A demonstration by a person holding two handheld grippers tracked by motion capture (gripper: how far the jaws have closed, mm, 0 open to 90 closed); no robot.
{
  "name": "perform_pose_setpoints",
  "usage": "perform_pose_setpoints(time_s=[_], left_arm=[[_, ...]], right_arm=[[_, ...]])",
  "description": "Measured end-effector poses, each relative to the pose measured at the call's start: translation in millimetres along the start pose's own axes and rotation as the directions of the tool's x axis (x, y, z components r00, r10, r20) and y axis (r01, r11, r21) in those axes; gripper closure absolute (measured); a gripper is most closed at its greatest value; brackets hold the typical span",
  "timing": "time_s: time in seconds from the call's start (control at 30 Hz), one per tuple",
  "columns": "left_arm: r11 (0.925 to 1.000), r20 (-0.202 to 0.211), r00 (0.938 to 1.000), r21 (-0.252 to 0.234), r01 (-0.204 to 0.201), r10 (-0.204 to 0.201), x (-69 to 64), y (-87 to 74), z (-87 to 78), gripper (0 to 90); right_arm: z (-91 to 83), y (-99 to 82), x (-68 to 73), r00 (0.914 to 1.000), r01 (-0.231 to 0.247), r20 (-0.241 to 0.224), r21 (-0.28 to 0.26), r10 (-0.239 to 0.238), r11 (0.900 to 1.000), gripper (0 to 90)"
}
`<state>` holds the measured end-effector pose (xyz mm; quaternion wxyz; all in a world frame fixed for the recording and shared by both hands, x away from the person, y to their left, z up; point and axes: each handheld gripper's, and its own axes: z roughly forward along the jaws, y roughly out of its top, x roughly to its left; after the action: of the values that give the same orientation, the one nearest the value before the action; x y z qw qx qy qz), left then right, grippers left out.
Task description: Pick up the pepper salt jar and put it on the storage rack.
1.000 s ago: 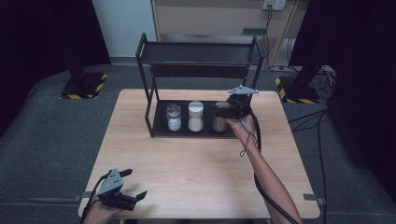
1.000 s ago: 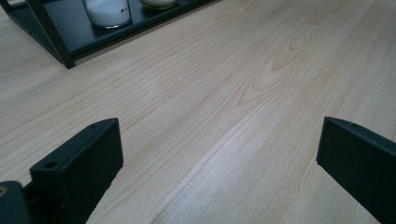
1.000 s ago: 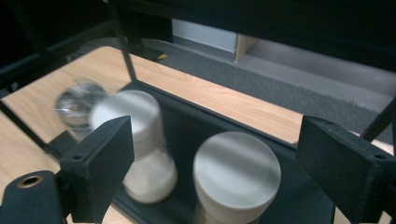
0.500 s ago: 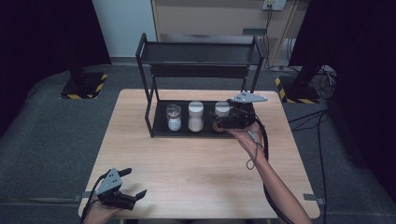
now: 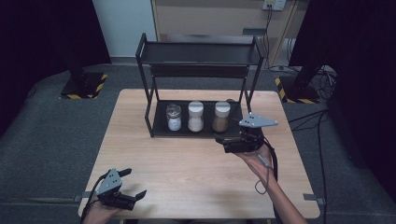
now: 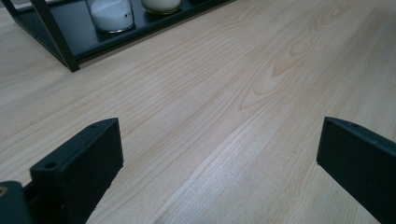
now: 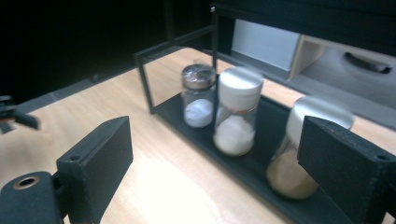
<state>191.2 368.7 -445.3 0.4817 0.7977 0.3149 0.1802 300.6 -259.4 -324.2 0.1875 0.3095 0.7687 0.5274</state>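
Note:
A black two-tier rack stands at the back of the wooden table. Its bottom shelf carries three jars: a small metal-lidded jar of white powder, a white-lidded jar of pale powder, and a white-lidded jar of brown powder. My right gripper hovers just in front of the brown jar, open and empty. In the right gripper view the jaws frame the jars from a short way off. My left gripper rests open at the table's front left, with bare wood between its jaws.
The rack's upper shelf is bare. A cable trails from the right gripper along the forearm. Dark stands with striped bases sit on the floor on both sides behind the table.
My right gripper has drawn back from the brown jar toward the table's front, and the jar stays on the shelf. The left gripper has not moved.

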Motion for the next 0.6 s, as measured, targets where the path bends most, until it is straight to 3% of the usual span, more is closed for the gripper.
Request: perform_pose_setpoints(time_s=[0.27,0.6], left_arm=[[1.0,-0.001,1.0,0.007,-0.002,0.002,-0.2,0.7,0.3,0.0],[1.0,0.007,1.0,-0.005,0.004,-0.004,1.7,-1.4,-0.6,0.0]], right_arm=[[-22.5,-19.4,8.6,0.9997,0.025,-0.003,-0.008,-0.025,0.9997,10.0],[-49.4,-48.8,17.1,0.9999,-0.008,0.012,0.0,0.008,1.0,10.0]])
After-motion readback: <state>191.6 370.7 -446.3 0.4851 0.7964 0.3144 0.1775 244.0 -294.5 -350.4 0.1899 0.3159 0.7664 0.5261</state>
